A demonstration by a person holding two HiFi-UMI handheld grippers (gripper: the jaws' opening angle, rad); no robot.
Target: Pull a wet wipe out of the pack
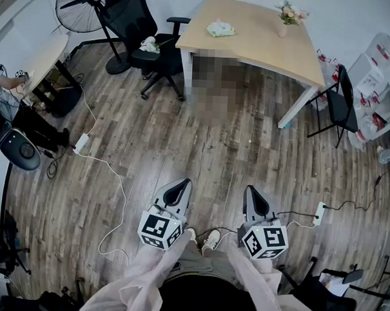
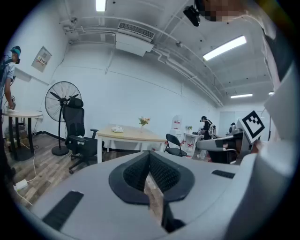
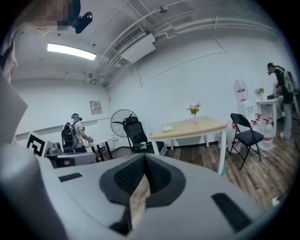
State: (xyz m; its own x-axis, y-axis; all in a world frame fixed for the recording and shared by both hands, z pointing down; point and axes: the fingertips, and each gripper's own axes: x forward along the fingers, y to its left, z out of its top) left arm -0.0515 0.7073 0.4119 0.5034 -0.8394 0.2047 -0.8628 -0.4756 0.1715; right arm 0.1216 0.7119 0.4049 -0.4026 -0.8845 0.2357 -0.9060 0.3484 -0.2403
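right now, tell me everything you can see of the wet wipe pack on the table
The wet wipe pack is a small, soft-looking, pale green and white packet lying flat on the light wooden table, toward its left end in the head view. Only the tabletop touches it; the flower vase stands well apart. It is too small to tell whether a wipe sticks out.

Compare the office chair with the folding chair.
The office chair has armrests, a tall padded back and a wheeled base; the folding chair is a thin frame on straight legs, without armrests. In the head view the office chair stands left of the table, the folding chair right. A white thing lies on the office chair's seat; the folding chair's seat looks bare. Both are black.
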